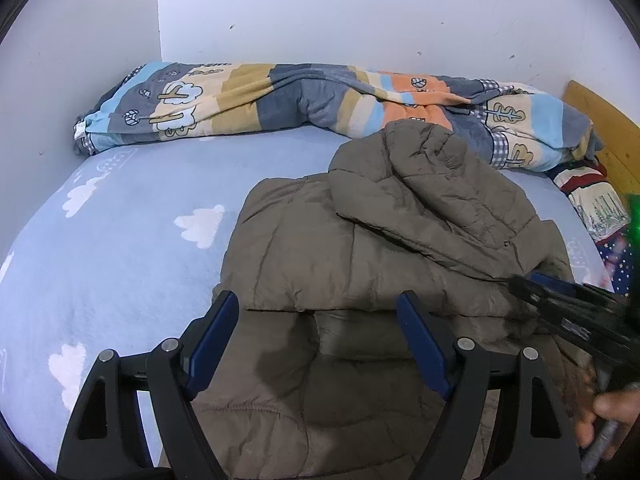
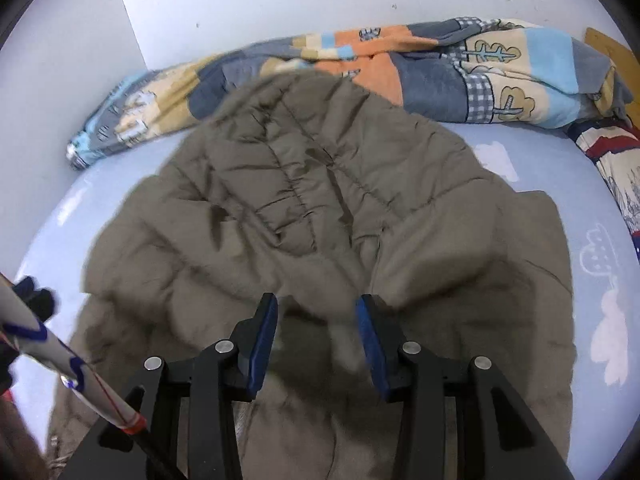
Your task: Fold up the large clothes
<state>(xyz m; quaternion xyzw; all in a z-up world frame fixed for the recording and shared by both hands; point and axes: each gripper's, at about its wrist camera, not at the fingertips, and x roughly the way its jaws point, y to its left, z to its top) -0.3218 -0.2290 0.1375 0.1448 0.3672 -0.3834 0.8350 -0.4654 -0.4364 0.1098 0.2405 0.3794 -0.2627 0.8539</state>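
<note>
Jacket (image 1: 360,240) on bed (image 1: 120,240) — sheet free leftward, both claws spread.

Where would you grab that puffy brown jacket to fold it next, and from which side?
Probably the hood, the part lying farthest up the bed toward the patterned quilt. It sticks out past the jacket body as a loose flap, so pinching its far rim from above and drawing it back over the body should work.
</note>
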